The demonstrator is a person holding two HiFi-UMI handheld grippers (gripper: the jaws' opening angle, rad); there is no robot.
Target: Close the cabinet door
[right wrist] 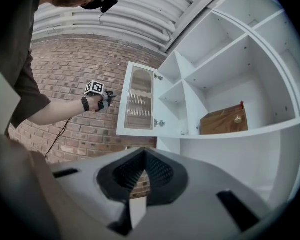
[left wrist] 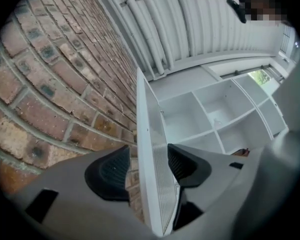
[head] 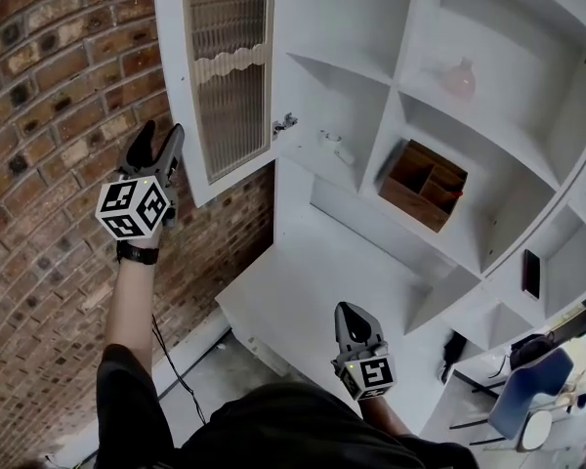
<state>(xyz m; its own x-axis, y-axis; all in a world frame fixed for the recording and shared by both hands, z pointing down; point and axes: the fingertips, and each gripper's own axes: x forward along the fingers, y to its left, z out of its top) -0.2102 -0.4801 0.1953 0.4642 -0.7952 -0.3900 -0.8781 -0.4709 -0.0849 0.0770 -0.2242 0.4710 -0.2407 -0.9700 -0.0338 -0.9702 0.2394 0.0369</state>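
Two tools are here, but only one has a job right now. The left tool [head: 163, 137] is up at the free edge of the cabinet door [head: 230, 76], the side away from the hinges. Its jaws stand apart with the door's edge between them. One pad looks to be right against the glass side. The other has a small gap, and brick shows through it. So the tool is not gripping yet. I think it sits there because the far edge is the easiest place to swing a door from.

The door is wide open. It sticks out from the left side of the white cabinet [head: 352, 37] toward the brick wall [head: 49, 115].

The right tool [head: 352, 313] is down low in front of the cabinet. Its jaws are closed with nothing in them. It is likely kept there to stay out of the door's way. A wooden box [head: 422, 186] sits well back on a shelf, so it should not block the door.
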